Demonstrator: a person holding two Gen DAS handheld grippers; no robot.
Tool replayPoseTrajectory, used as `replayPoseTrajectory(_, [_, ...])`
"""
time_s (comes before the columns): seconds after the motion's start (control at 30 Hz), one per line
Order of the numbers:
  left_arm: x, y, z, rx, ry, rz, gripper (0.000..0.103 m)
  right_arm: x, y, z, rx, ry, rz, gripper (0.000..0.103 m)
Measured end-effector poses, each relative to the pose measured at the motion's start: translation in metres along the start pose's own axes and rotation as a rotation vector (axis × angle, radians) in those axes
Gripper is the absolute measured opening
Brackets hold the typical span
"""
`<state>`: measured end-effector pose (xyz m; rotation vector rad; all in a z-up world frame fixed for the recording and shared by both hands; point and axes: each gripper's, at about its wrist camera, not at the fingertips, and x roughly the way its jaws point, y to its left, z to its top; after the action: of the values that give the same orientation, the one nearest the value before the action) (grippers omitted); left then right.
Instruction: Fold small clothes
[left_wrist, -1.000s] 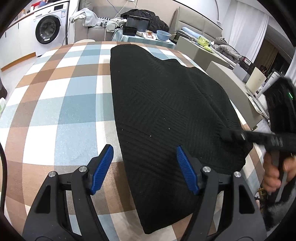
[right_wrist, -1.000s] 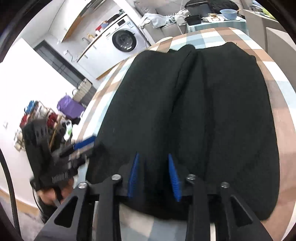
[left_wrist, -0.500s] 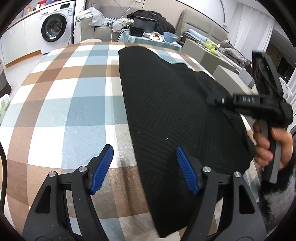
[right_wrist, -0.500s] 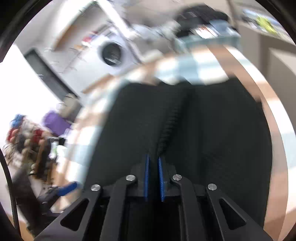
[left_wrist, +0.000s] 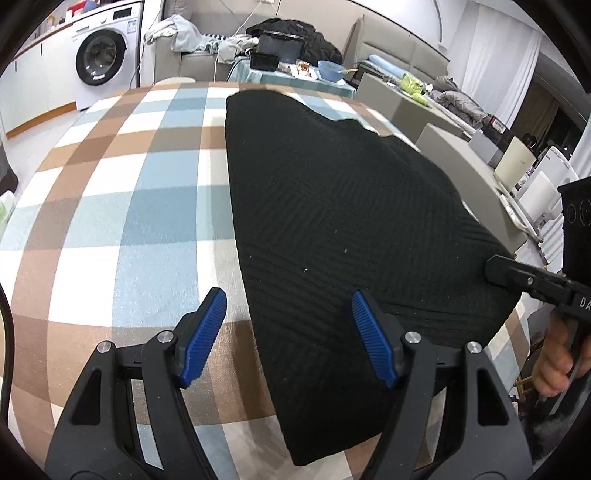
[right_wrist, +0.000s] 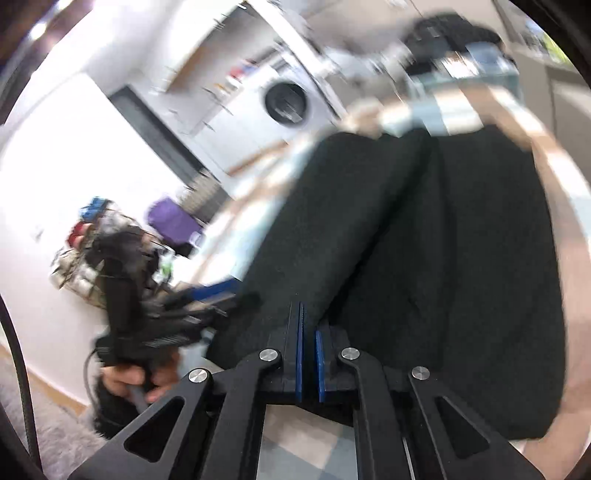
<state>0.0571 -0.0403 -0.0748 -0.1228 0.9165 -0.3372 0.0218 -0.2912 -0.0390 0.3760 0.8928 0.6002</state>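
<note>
A black knit garment (left_wrist: 332, 206) lies spread on a checked tablecloth (left_wrist: 110, 184). My left gripper (left_wrist: 288, 332) is open over the garment's near left edge, one blue pad on each side of that edge, holding nothing. My right gripper (right_wrist: 308, 354) is shut on a pinched ridge of the garment (right_wrist: 424, 258) near its front hem; that view is blurred. The right gripper also shows in the left wrist view (left_wrist: 517, 277) at the garment's right edge. The left gripper shows in the right wrist view (right_wrist: 207, 295) at the left.
A washing machine (left_wrist: 99, 62) stands at the back left. A sofa with piled clothes (left_wrist: 288, 33) and a small table with a blue bowl (left_wrist: 330, 70) lie beyond the table. Grey furniture (left_wrist: 461, 147) flanks the right side.
My right gripper closed on a fold of the garment, lifted it, then came back down to the right edge. My left gripper stayed open and shifted slightly relative to the garment's edge.
</note>
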Motion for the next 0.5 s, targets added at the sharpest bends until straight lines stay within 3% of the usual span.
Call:
replayPoseTrajectory(0.03, [-0.001,0.0,0.0,0.0,-0.002,-0.002,0.069,0.001,0.001,0.003,-0.007,0.005,-0.014,0.005])
replayPoseTrajectory(0.1, [0.002,0.001,-0.001,-0.002,0.007,0.014,0.069,0.006,-0.008,-0.002,-0.005,0.055,-0.159,0.006])
replayPoseTrajectory(0.17, [0.004,0.002,-0.003,-0.005,0.016,0.024,0.069,0.016,-0.024,-0.006,0.02,0.127,-0.22,0.013])
replayPoseTrajectory(0.2, [0.003,0.002,-0.003,-0.008,0.015,0.022,0.069,0.01,-0.027,-0.009,0.033,0.11,-0.197,0.016])
replayPoseTrajectory(0.27, [0.001,0.004,-0.003,-0.016,0.01,0.016,0.069,-0.006,-0.032,-0.011,0.065,0.05,-0.156,0.04])
replayPoseTrajectory(0.3, [0.001,0.005,-0.002,-0.019,0.01,0.014,0.069,-0.012,-0.037,-0.008,0.085,0.026,-0.151,0.044])
replayPoseTrajectory(0.4, [0.005,0.008,0.002,-0.024,0.013,0.003,0.069,-0.01,-0.056,0.002,0.147,0.031,-0.196,0.045])
replayPoseTrajectory(0.5, [0.007,0.006,0.008,-0.012,0.012,0.015,0.069,0.015,-0.073,0.02,0.206,0.07,-0.159,0.045])
